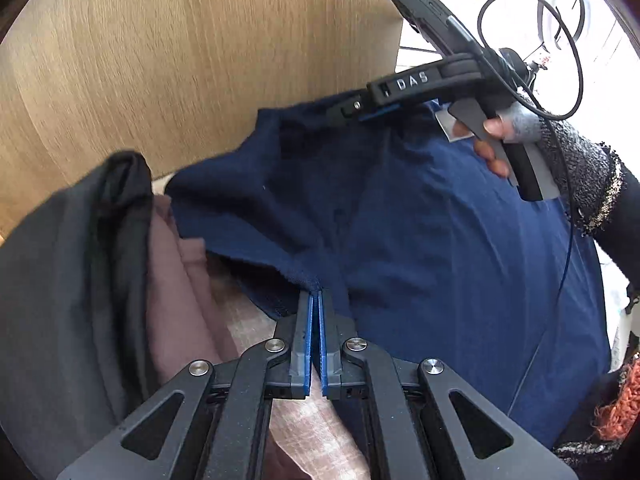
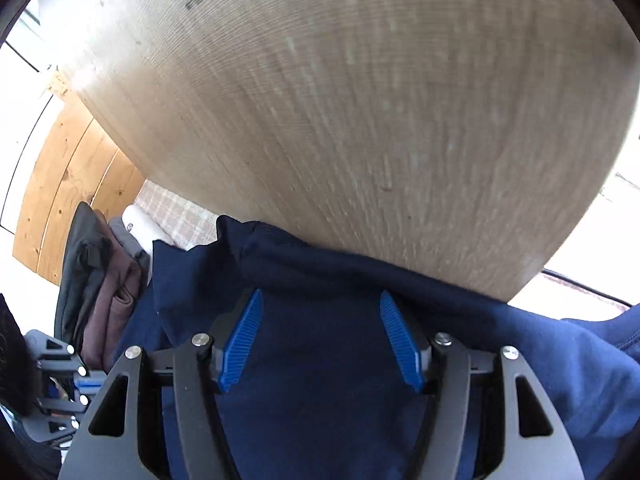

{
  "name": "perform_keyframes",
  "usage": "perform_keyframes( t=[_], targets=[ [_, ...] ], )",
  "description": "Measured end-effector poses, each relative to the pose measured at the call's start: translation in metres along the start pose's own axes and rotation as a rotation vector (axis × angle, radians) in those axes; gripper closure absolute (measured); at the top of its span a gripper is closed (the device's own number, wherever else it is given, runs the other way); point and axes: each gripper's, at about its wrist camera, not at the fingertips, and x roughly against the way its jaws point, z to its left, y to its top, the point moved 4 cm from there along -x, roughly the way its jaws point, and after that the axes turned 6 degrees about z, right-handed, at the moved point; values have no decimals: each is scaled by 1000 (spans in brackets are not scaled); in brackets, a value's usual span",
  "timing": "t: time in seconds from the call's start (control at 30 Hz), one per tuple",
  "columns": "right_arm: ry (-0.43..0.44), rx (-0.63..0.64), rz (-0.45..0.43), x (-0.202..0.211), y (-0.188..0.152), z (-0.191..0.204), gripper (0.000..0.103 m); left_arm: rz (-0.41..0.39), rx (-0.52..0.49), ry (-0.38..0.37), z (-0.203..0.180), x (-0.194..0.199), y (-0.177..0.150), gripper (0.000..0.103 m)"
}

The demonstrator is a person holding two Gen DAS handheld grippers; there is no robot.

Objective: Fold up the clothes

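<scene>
Navy blue fabric filled most of the left wrist view: a navy garment [image 1: 420, 220] lay spread over a checked cloth surface [image 1: 256, 328], its far edge against a pale wooden panel [image 1: 180, 60]. The left tool [image 1: 318, 300] was clenched on a ribbed edge of that garment, the 2 blue pads pressed together with the cloth pinched between them. To the left lay a pile of other clothes, a dark grey one [image 1: 68, 280] on the outside and a mauve one [image 1: 180, 300] next to the navy piece. Only this view showed the right tool [image 1: 352, 110] from outside: it hovered over the garment's far side, gripped by a hand [image 1: 496, 140] in a knitted sleeve [image 1: 592, 176], with a black cable [image 1: 528, 52] looping above. Whether its tips touched the cloth could not be made out here. An orange knit scrap [image 1: 616, 408] was cut off at the right edge.

In the right wrist view the right tool [image 2: 320, 340] stood released, its 2 blue pads [image 2: 244, 340] well apart with the navy garment [image 2: 320, 400] beneath them and nothing pinched. The wooden panel [image 2: 360, 100], blurred, filled the upper half. This view alone showed a white roll-like item [image 2: 140, 224] on the checked surface [image 2: 176, 208], and orange-toned wooden boards [image 2: 68, 172] further left. The clothes pile [image 2: 104, 280] appeared small at the left, and part of the left tool [image 2: 60, 380] sat at the lower left edge, its tips hidden.
</scene>
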Motion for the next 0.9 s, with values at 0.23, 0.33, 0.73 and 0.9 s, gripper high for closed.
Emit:
perform_keyframes(
  t=[0.23,0.33,0.73,0.9],
  targets=[
    [93,44,37,-21,32,84,42,-81,107,-27,18,1,7,101],
    [25,76,-6,-15,25,95,42,-131,115,-130,4,6,20,101],
    [34,284,16,22,10,150,42,-31,73,-155,-36,-13,-37,92],
    [-39,550,126,-20,5,209,41,-63,181,-240,-32,-11,-80,92]
  ],
)
